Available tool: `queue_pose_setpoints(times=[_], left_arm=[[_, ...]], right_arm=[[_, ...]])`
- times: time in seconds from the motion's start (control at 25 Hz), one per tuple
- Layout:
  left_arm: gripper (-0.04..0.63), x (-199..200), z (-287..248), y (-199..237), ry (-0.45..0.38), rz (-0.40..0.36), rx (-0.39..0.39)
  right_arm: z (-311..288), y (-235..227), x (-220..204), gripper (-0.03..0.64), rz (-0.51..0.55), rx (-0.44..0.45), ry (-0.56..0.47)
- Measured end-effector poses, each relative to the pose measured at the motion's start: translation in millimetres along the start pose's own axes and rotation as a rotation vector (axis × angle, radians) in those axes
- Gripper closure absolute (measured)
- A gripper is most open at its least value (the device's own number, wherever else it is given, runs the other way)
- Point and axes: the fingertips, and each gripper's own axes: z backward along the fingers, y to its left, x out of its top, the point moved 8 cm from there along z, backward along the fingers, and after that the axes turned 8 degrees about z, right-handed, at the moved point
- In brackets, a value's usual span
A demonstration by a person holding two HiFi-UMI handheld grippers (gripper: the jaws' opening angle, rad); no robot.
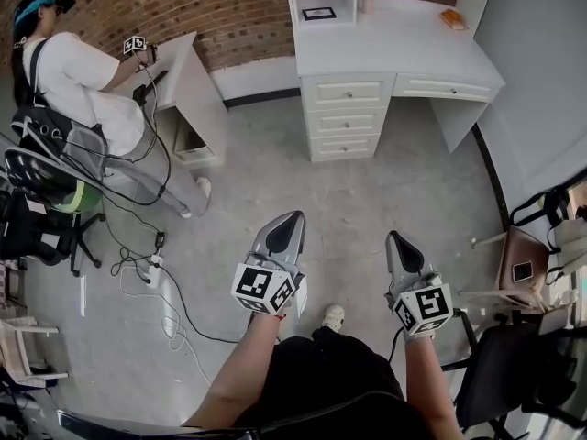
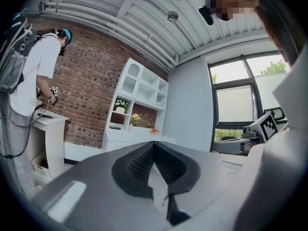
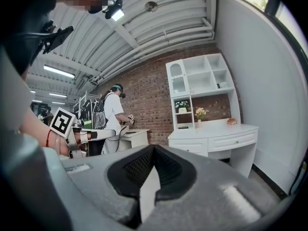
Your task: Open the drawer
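A: Where is the drawer?

B: In the front of the white desk [image 1: 394,53]. There is a stack of three drawers [image 1: 346,118] under its left half and one wide drawer [image 1: 446,87] under its right. All look closed, and the task doesn't say which one is meant.

A: And the grippers?

B: Both are well short of the desk, over the floor [image 1: 358,200]. The left hand-held gripper [image 1: 292,220] is clenched with nothing between its jaws. The right hand-held gripper [image 1: 396,239] is the same, pressed together and empty.

A: So what could go wrong?

B: Start left of the desk. Cables [image 1: 151,264] trail across the floor from the other person [image 1: 78,81], who is working at a smaller desk [image 1: 188,71]. Drifting that way on the approach could snag a foot.

Then the grippers themselves — if they reach a knob [image 1: 347,91] clenched, they would bump the drawer front rather than take hold, so the jaws must part first. The knobs look tiny, and an off-centre grip would likely slip as the pull begins.

Right of the desk, the wall [image 1: 537,53] sits close to the wide drawer. That would likely cramp the right hand-held gripper there.
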Motion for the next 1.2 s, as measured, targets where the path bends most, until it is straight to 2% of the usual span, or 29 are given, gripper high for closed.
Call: queue_pose_setpoints(times=[0.2,0.68,1.2], left_arm=[[0.595,0.8,-24.9,4.1,-0.014,0.004,0.011],[0.594,-15.6,-60.0,14.6,0.016,0.007,0.019],[0.594,-1.2,-171.1,48.5,0.023,0.014,-0.022]], right_arm=[[-18.3,-21.1,-0.4,0.617,-0.016,0.012,-0.003],[-42.6,-42.2,-20.6,0.617,-0.036,0.039,0.016],[-122.8,-111.7,-15.6,0.617,-0.047,0.026,0.032]])
